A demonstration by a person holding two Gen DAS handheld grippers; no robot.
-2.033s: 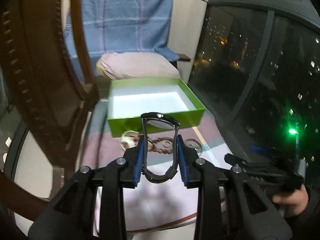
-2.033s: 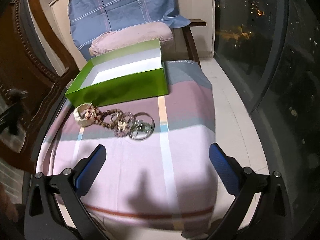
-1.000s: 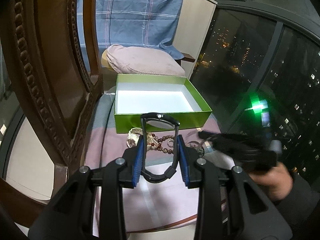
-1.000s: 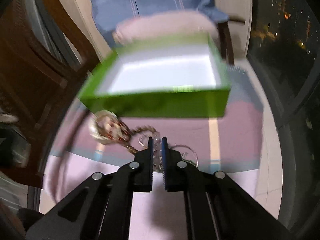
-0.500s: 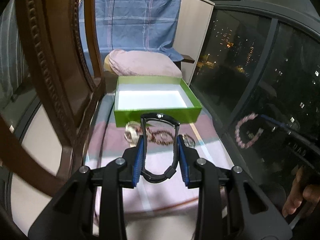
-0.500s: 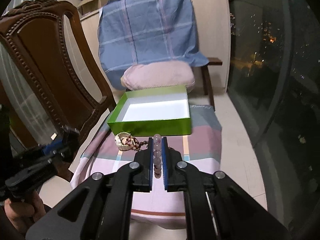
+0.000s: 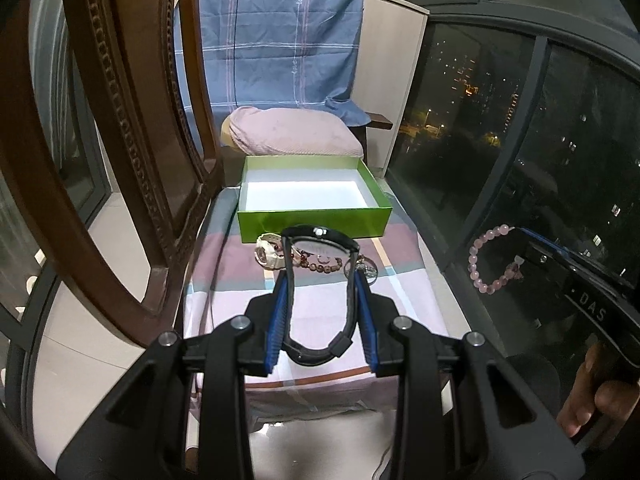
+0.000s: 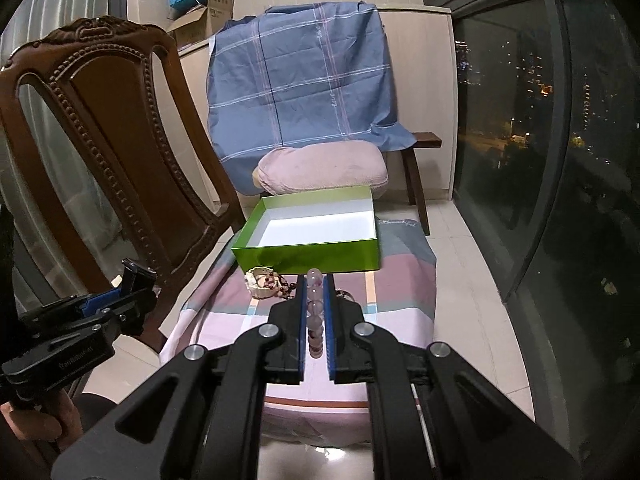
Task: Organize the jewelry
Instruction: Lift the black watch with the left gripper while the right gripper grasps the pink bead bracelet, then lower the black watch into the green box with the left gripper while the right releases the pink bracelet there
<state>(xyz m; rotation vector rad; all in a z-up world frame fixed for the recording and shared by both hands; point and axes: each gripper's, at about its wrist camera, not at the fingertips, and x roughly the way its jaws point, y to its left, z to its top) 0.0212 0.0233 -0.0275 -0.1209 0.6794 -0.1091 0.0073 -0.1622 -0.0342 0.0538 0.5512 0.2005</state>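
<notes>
My left gripper (image 7: 320, 280) is shut on a black watch (image 7: 318, 236) and holds it raised, short of the table's near end. My right gripper (image 8: 315, 292) is shut on a pink bead bracelet (image 8: 314, 308), which also hangs at the right of the left wrist view (image 7: 486, 264). An open green box (image 7: 310, 194) with a white floor stands on the striped cloth (image 7: 320, 304); it shows in the right wrist view too (image 8: 312, 232). A white watch (image 7: 267, 254), a brown bead bracelet (image 7: 320, 267) and a silver piece (image 7: 366, 270) lie before the box.
A carved wooden chair (image 7: 120, 152) stands close on the left (image 8: 112, 152). Behind the box are a pink cushion (image 7: 292, 136) and a blue plaid cloth (image 7: 276, 44). A dark glass window (image 7: 520, 140) runs along the right. The left gripper (image 8: 80, 320) shows at lower left of the right view.
My right gripper closed on the pink bead bracelet among the pile and lifted it back away from the table. Both grippers have drawn back from the box; the left still holds the black watch.
</notes>
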